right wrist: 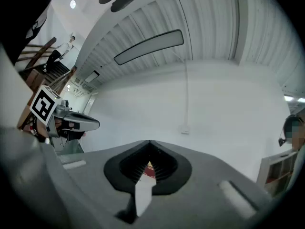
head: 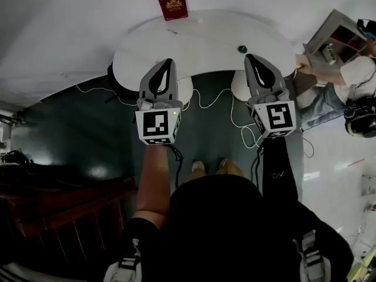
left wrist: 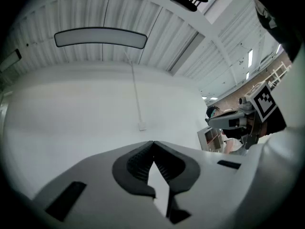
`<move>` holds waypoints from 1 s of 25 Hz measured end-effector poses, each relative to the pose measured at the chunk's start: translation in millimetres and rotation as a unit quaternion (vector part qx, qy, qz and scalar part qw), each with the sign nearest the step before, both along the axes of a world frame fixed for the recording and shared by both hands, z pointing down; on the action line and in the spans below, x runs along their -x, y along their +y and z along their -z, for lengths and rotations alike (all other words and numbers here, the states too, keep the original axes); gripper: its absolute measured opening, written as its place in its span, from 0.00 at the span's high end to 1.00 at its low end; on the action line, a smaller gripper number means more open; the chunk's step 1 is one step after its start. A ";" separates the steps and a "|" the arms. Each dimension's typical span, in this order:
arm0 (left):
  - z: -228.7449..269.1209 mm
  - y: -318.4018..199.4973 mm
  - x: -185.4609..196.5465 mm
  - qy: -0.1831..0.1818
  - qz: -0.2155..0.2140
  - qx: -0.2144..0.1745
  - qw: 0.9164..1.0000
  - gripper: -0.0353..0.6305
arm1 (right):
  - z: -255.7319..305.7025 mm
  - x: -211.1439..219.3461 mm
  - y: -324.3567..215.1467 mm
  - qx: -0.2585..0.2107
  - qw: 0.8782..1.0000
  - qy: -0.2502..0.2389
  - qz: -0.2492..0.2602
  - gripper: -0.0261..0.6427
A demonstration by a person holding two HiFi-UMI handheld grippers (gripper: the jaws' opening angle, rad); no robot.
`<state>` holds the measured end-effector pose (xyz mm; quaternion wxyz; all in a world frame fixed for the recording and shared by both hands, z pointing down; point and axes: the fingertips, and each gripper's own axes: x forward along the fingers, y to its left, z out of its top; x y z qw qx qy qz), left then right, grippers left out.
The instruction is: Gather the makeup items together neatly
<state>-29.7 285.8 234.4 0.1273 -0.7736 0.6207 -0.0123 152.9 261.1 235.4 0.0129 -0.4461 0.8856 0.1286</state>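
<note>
- Left gripper (head: 168, 63) and right gripper (head: 251, 59): both closed, empty, short of the white rounded worktop (head: 211, 43).
- Red flat box (head: 172, 5) far beyond left gripper; small dark round item (head: 242, 49) just ahead of right gripper.
- Probably light, rigid: pinch narrow sides.

The small dark item (head: 242, 49) on the white table (head: 205, 51) is too small to identify.

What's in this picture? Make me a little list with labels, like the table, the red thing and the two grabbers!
table: white, rounded
red box: by the table's far edge
small dark green thing: on the table, right side
left gripper: jaws together, empty, over the table's near edge
right gripper: jaws together, empty, level with the left one
other person: far right, by a shelf
</note>
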 end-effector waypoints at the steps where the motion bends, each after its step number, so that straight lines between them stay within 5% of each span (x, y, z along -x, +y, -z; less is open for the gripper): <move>1: -0.2 0.9 -1.5 -0.001 0.000 0.001 1.000 0.94 | 0.4 -1.1 1.1 -0.001 1.000 0.000 0.000 0.95; 14: -0.7 7.3 -35.8 -0.002 -0.006 0.005 1.000 0.94 | -3.5 -23.3 14.2 0.000 1.000 0.004 0.022 0.95; 25: -15.8 4.3 -87.6 0.003 -0.015 0.013 1.000 0.94 | -19.3 -87.0 12.5 0.007 1.000 -0.005 0.002 0.95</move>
